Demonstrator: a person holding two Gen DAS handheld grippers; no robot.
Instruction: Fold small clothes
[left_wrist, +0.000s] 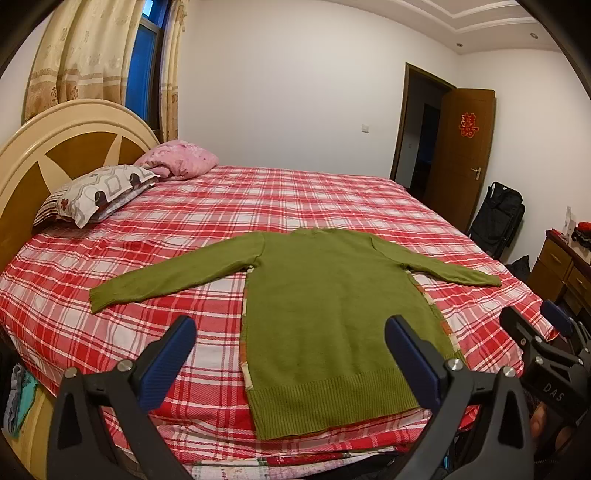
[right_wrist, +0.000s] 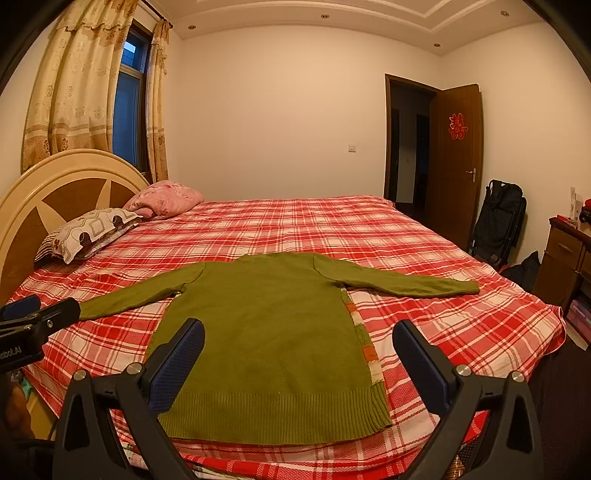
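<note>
Both tongs — left tongs (left_wrist: 290, 354) and right tongs (right_wrist: 298, 356) — hover wide open and empty over the green sweater (left_wrist: 332, 314), spread flat, sleeves out, on the bed (left_wrist: 258, 206) — no fold made yet.

Green sweater (right_wrist: 269, 332) flat on plaid bed (right_wrist: 424, 258), right hand-held gripper (right_wrist: 299, 354) agape

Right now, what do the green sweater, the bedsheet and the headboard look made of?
Green sweater: knit, likely wool or acrylic; matte, ribbed hem, no sheen.
Bedsheet: thin woven cloth, probably cotton; red and white plaid, matte, faint creases.
Headboard: seemingly painted or lacquered wood; glossy cream frame, brown inset panels. Could be veneer.
</note>
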